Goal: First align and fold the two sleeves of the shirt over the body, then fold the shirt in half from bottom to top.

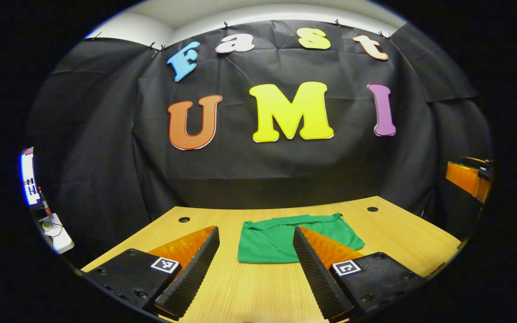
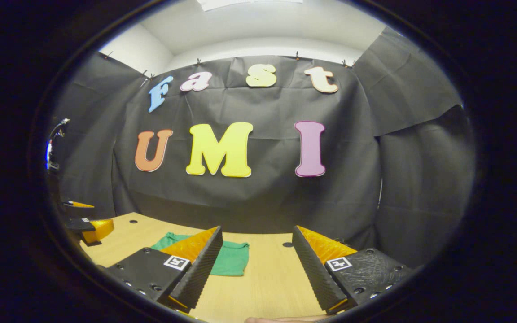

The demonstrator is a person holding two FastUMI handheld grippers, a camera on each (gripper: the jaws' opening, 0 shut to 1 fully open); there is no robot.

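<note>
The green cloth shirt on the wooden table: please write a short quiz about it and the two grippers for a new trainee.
1. True or false: the left gripper is shut on the green cloth shirt.
2. In the left gripper view, where does the shirt lie?
A. Hanging over the table edge
B. Flat on the light wooden table, beyond the fingers
C. Lifted in the air
3. Fill in: the fingers of the right gripper stand ____ and hold nothing.

Key:
1. False. Both of its fingers stand apart, short of the shirt.
2. B.
3. Open. In the right gripper view the shirt lies past its left finger, towards the table's left side.
</note>
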